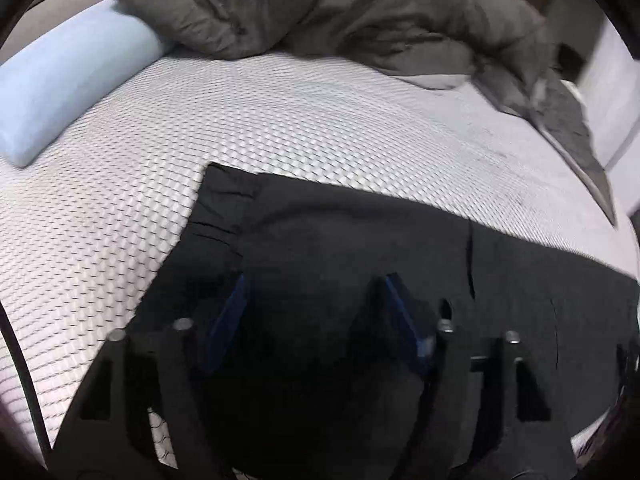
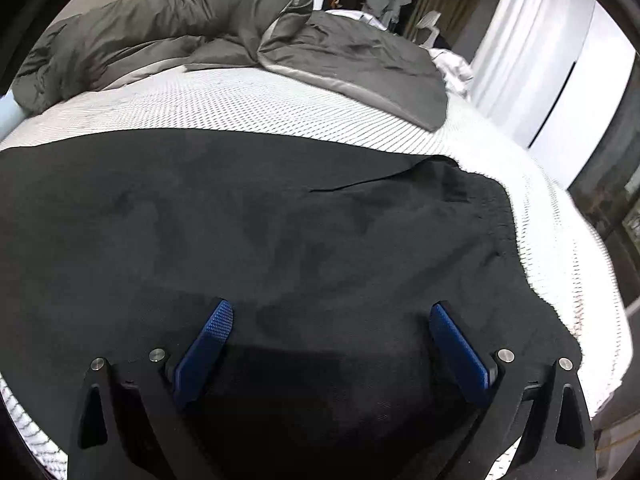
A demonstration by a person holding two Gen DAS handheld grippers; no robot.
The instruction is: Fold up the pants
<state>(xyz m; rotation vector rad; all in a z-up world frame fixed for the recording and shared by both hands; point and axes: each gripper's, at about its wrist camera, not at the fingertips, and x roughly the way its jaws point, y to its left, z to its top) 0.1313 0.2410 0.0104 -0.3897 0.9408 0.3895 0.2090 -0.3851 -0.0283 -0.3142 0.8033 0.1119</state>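
— Blue pads (image 1: 226, 320) of the left gripper (image 1: 314, 282) are sitting nearest the lens, spread apart and hanging over the black pants (image 1: 360, 232). Nothing is lying pinched between them, as far as the blur lets me see.

— And the right gripper (image 2: 331, 310)?

— Its jaws are standing wide too, with dark cloth showing in the gap between them; the pads are not pressing on it. Whether the tips are touching the fabric, I cannot tell.

— Where are the pants lying?

— Flat on the white textured mattress (image 1: 280, 120), filling the near half of both views. In the left wrist view an elastic cuff or waistband end is pointing toward 10 o'clock.

— What else is lying on the bed?

— A grey duvet (image 2: 192, 28) is bunching up at 12 o'clock, well apart from the pants, and a pale blue bolster (image 1: 76, 80) is lying at 10 o'clock, its far end touching the duvet.
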